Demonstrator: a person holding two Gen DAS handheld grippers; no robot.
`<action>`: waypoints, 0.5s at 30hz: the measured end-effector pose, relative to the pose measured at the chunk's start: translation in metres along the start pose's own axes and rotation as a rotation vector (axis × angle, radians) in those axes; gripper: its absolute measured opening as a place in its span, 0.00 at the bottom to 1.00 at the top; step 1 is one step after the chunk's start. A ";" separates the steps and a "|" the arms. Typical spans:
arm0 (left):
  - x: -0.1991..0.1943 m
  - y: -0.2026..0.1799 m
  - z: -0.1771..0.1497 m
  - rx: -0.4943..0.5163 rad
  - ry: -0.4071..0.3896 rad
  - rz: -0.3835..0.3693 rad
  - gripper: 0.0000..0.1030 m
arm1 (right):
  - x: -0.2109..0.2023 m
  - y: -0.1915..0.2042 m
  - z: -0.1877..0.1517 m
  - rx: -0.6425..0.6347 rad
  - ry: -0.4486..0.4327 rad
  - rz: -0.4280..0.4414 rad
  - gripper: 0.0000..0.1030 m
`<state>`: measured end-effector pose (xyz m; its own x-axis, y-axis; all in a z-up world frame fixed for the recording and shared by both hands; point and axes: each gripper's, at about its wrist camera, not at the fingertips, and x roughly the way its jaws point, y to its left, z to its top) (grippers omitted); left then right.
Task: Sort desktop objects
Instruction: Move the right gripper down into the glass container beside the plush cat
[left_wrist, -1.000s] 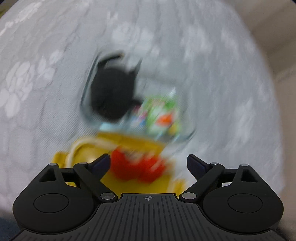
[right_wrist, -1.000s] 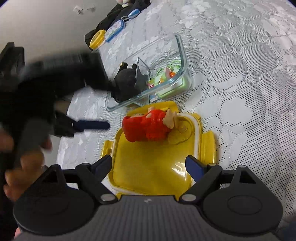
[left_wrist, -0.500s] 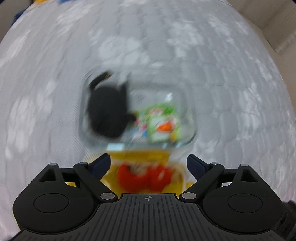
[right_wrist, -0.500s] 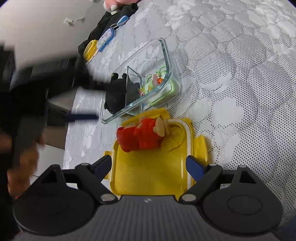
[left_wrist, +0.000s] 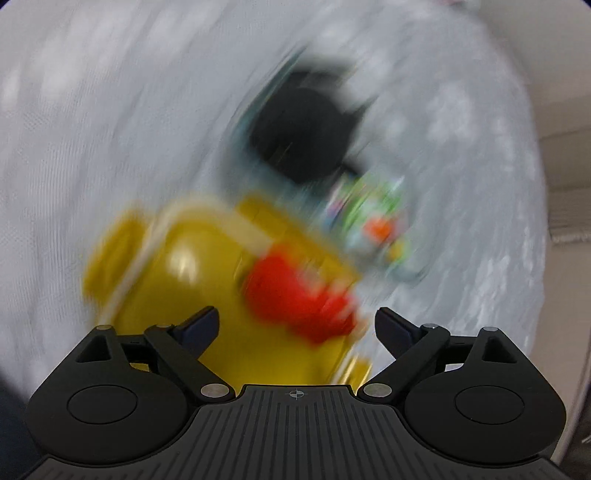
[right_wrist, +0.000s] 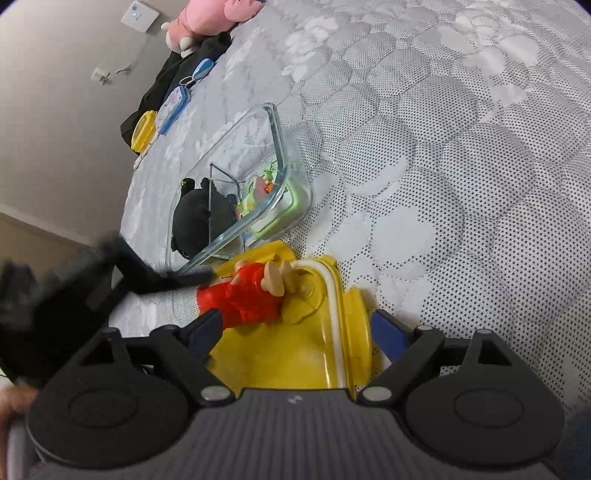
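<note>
A red toy figure (right_wrist: 243, 295) lies on a yellow container lid (right_wrist: 295, 350) on the grey quilted surface. Behind it a clear glass container (right_wrist: 280, 162) holds a black plush toy (right_wrist: 195, 218) and a green colourful toy (right_wrist: 266, 192). My right gripper (right_wrist: 295, 328) is open, low over the lid, its fingers either side of it. My left gripper (left_wrist: 295, 325) is open above the red toy figure (left_wrist: 295, 295) and lid (left_wrist: 192, 273); its view is motion-blurred. The left gripper's finger (right_wrist: 184, 278) reaches in beside the red figure's left end.
At the far edge by the wall lie a black cloth (right_wrist: 173, 74), a yellow round item (right_wrist: 144, 129), a blue-edged case (right_wrist: 173, 107) and a pink plush (right_wrist: 210, 18). Quilted surface (right_wrist: 443, 184) stretches to the right.
The left gripper has swung down towards the red figure, its view rotating and blurring. The right gripper has moved closer and lower over the yellow lid.
</note>
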<state>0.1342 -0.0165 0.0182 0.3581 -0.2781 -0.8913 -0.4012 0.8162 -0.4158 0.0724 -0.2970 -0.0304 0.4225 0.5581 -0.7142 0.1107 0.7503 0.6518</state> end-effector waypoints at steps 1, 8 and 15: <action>-0.007 -0.015 0.008 0.098 -0.042 0.025 0.92 | 0.000 0.000 0.000 0.001 -0.002 0.002 0.86; 0.010 -0.083 0.074 0.267 0.068 0.011 0.60 | 0.001 0.004 0.000 -0.012 0.007 0.007 0.86; 0.057 -0.089 0.078 0.216 0.104 0.059 0.42 | 0.002 0.003 0.002 -0.007 0.007 0.007 0.86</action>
<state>0.2556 -0.0655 0.0187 0.2465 -0.2686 -0.9312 -0.2251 0.9187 -0.3246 0.0751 -0.2949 -0.0294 0.4166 0.5657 -0.7116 0.1018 0.7488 0.6549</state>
